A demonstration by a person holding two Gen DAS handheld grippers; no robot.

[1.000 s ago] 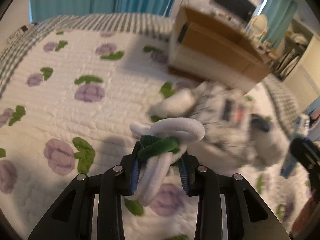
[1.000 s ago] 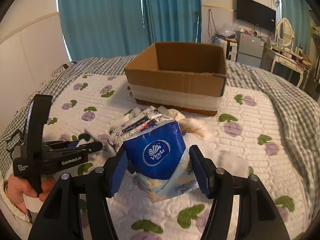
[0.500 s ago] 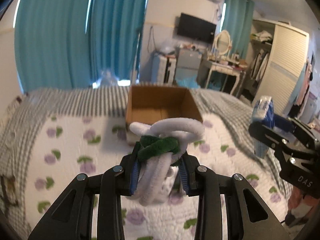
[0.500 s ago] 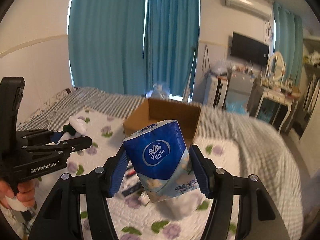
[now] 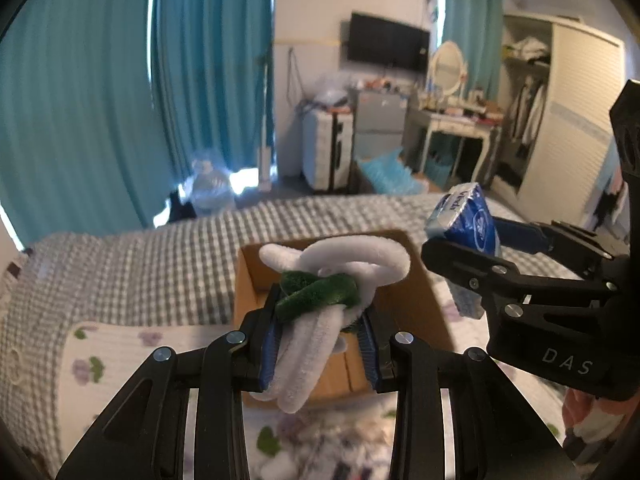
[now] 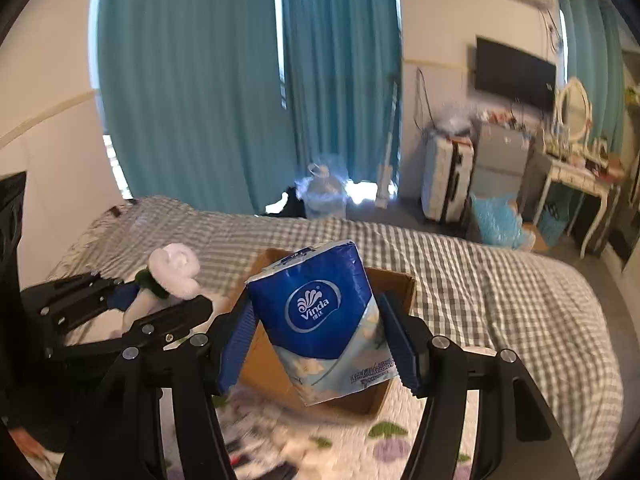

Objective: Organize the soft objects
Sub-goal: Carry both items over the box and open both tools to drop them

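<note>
We held two tools above the bed (image 6: 500, 280), both raised over the open cardboard box (image 5: 416, 300) that sat on the bedding. Our left tool (image 5: 318, 344) was pressed tight on a soft bundle of white fuzzy loops (image 5: 352, 254) bound with a green fuzzy band (image 5: 316, 294); the blue pads pinched the lower strands while the loops stuck up and forward beyond the tips. In the left wrist view the bundle covered the middle of the box's opening.

Our right tool (image 6: 320, 344) pinched a blue Vinda tissue pack (image 6: 316, 312) between its blue pads, the pack upright and slightly tilted, its pale lower end hanging below the fingers. In the right wrist view the pack stood in front of the box, hiding most of its inside.

The two tools were near each other, left one to the left, each showing in the other's camera. A bit of the hand holding the right tool showed at the lower right edge of the left wrist view.

The bed carried a grey checked blanket on its far part and a white quilt with purple flowers (image 6: 392, 448) on the near part. More blurred soft items (image 5: 320, 456) lay on the quilt just near of the box. Teal curtains (image 6: 192, 80) hung beyond the bed.
</note>
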